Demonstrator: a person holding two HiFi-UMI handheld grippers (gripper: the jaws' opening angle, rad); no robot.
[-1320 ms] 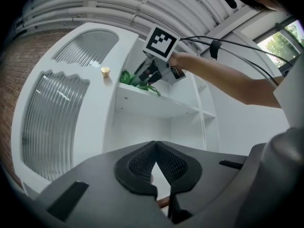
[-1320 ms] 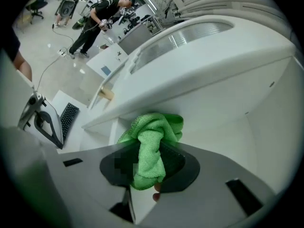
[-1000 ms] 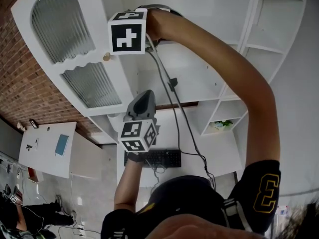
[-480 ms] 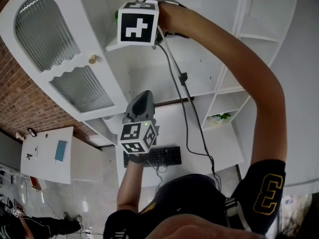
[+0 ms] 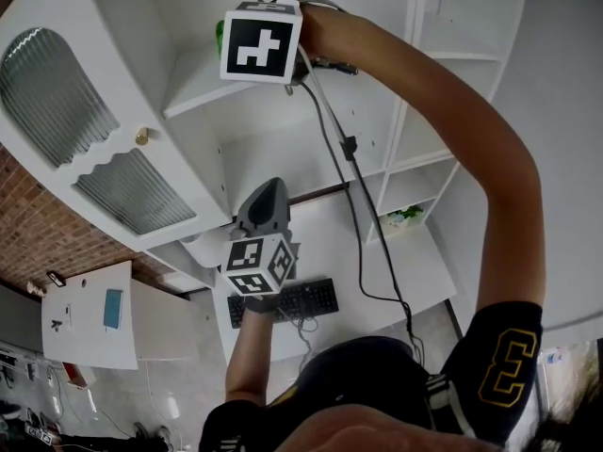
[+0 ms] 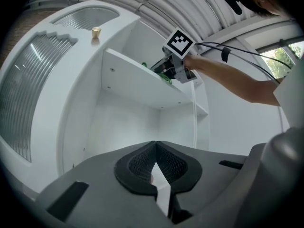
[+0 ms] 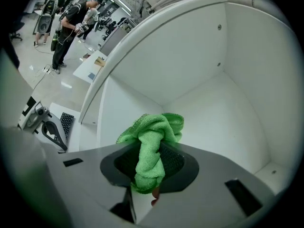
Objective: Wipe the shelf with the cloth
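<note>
Grips the cloth (image 7: 152, 137) in the right gripper (image 7: 149, 170), jaws pressed on a bunched green fold, the loose part bulging out ahead of the tips. Holds that arm stretched up to the upper shelf (image 5: 203, 78). Carries nothing in the left gripper (image 6: 156, 167): jaws closed together at the tips, only white cabinet wall (image 6: 123, 127) behind the small gap lower down. Holds this one low and well apart from the shelf, pointing up toward it.

For the coming move, depends on the way from cloth to board. In the left gripper view, shows the right gripper at the front edge of the shelf, the cloth just at or over that edge; cannot tell whether touching or only hovering. Probably needs a press of the cloth onto the board, then a sweep along its long axis, from the open front toward the back corner. Clearly work for the right arm, much nearer than the left.

In the right gripper view, looks deep into the white compartment (image 7: 204, 80) to its back corner, but hides the contact under the cloth itself. In the head view, gives the cube (image 5: 261, 40), the forearm (image 5: 443, 102) and only a green sliver of cloth beside the cube; no jaws of the right gripper there.
</note>
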